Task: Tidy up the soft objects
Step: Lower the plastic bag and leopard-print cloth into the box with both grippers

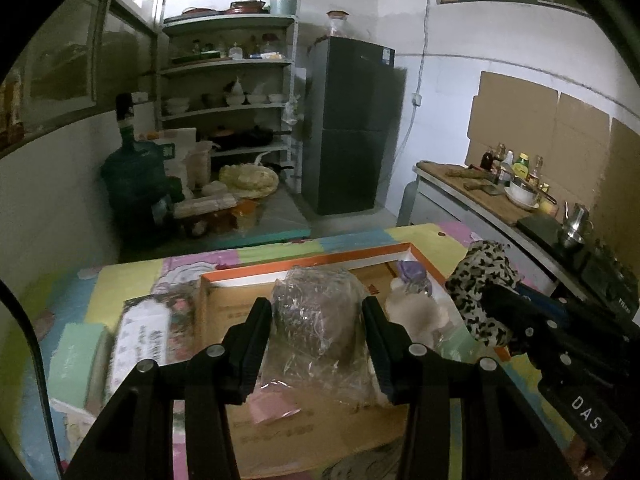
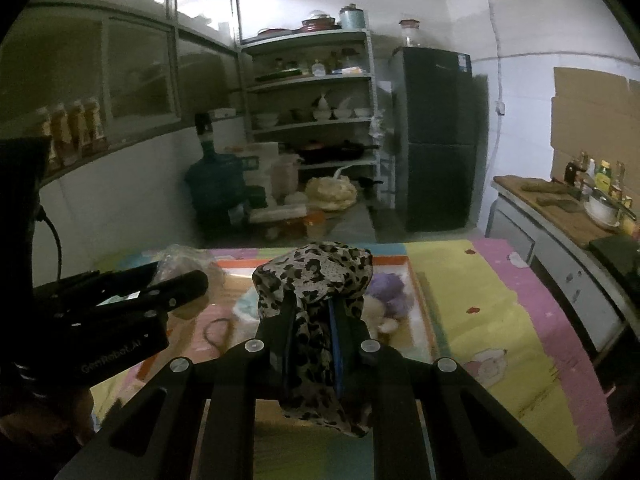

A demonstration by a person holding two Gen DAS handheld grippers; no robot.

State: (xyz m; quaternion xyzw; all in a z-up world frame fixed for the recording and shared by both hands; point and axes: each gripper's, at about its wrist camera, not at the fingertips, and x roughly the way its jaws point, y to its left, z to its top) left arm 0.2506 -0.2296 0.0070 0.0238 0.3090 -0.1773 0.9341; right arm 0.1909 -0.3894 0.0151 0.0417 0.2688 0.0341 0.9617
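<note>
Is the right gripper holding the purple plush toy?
No, the right gripper is clamped on the leopard-print cloth; the purple plush toy lies in the box.

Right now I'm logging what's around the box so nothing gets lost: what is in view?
Plastic bag: one, clear, something brownish inside, between the left gripper's fingers over the box.
Leopard cloth: one, black and beige, clamped in the right gripper.
Box: one, cardboard with orange rim, on the mat.
Plush toy: one, purple, inside the box.
Mat: one, pastel patchwork, under the box.
Fridge: one, dark, back wall.
Water jug: one, green, left of the shelves.
Shelves: one rack, pale, holding dishes.
Left gripper: black.
Right gripper: black.
</note>
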